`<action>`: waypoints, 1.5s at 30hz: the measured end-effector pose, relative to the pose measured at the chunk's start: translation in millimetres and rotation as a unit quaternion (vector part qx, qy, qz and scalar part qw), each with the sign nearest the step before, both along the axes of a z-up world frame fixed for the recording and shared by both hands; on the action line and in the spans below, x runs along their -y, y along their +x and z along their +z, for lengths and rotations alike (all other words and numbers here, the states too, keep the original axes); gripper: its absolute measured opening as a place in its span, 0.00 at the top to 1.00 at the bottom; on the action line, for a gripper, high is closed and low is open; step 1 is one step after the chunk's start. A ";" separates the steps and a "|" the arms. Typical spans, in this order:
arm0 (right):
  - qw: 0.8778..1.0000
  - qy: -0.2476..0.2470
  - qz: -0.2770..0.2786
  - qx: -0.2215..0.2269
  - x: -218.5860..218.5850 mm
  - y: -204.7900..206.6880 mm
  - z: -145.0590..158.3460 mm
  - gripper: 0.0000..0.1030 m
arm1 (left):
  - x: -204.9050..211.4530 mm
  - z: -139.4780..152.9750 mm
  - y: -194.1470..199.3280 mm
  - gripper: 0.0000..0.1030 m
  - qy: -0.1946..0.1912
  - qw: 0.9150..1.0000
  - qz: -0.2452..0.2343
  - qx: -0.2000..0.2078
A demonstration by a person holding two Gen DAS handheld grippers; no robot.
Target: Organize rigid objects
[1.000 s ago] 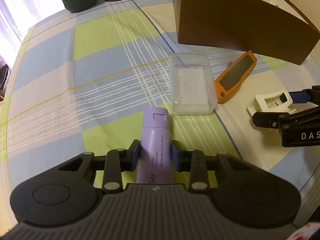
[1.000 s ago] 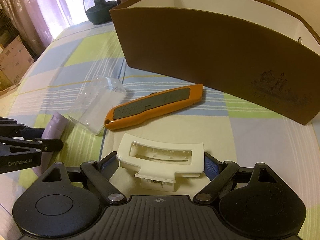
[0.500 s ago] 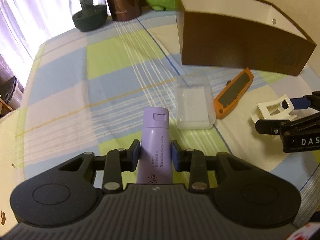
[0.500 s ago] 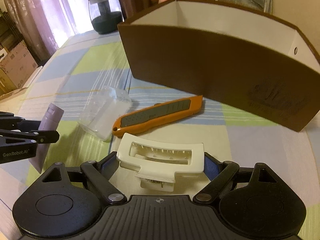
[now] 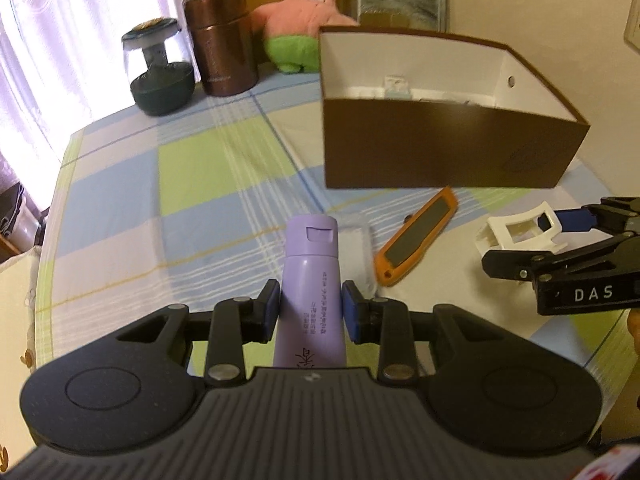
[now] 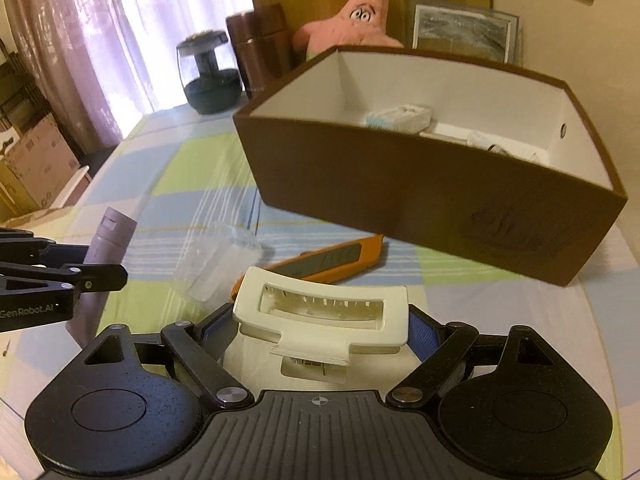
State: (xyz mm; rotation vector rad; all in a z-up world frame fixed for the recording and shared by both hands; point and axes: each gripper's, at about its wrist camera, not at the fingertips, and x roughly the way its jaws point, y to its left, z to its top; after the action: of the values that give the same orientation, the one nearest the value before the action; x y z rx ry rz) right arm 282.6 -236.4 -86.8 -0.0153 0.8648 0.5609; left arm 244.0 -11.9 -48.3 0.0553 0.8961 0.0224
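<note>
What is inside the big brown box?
Inside the brown box lie a small white packet with a blue end and some other pale items, too blurry to name. The near wall hides the rest of the floor.

I see a room in a home, not a workplace. The table has a checked cloth (image 5: 192,184) in green, blue and cream. Behind it stand a pink star-shaped plush toy (image 6: 360,16), a brown metal canister (image 5: 224,44) and a framed picture (image 6: 464,28) leaning on the wall. Thin curtains (image 6: 120,20) cover a bright window, and cardboard boxes (image 6: 36,160) are piled on the floor.
</note>
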 end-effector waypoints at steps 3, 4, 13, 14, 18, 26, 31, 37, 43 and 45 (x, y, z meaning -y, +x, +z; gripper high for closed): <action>1.000 0.007 -0.004 0.006 6.0 0.9 8.4 0.18 | 5.4 7.3 4.8 0.73 -0.001 1.000 -0.007 0.007; 1.000 0.009 -0.005 0.009 8.3 1.7 10.6 0.18 | 7.7 10.2 6.9 0.73 0.000 1.000 -0.010 0.010; 0.999 0.020 -0.023 0.030 30.8 18.8 34.5 0.18 | 30.3 34.6 35.9 0.73 0.002 0.999 -0.038 0.038; 0.999 0.021 -0.025 0.034 33.4 22.3 37.6 0.18 | 32.5 37.5 40.1 0.73 0.001 0.998 -0.041 0.041; 0.998 0.026 -0.034 0.049 44.2 39.9 49.1 0.18 | 42.5 50.2 59.8 0.73 0.000 0.997 -0.050 0.056; 0.996 0.037 -0.051 0.065 63.9 83.0 64.4 0.18 | 61.1 68.3 106.3 0.73 0.002 0.995 -0.063 0.075; 0.995 0.036 -0.058 0.066 69.0 112.7 65.8 0.18 | 68.4 73.6 142.1 0.73 0.001 0.995 -0.067 0.078; 0.995 0.025 -0.069 0.064 70.5 153.3 63.3 0.18 | 72.9 71.8 184.4 0.72 0.002 0.995 -0.068 0.071; 0.995 0.020 -0.077 0.053 64.1 192.7 53.4 0.18 | 73.7 55.1 229.2 0.72 0.009 0.996 -0.069 0.047; 0.996 0.017 -0.080 0.044 59.7 203.9 47.5 0.18 | 73.4 48.2 242.7 0.72 0.011 0.997 -0.068 0.038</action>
State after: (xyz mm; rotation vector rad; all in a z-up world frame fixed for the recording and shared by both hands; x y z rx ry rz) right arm 486.6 -296.1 -39.3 0.0583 0.7630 0.4219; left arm 486.7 -85.4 -0.1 0.1351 0.8151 -0.0915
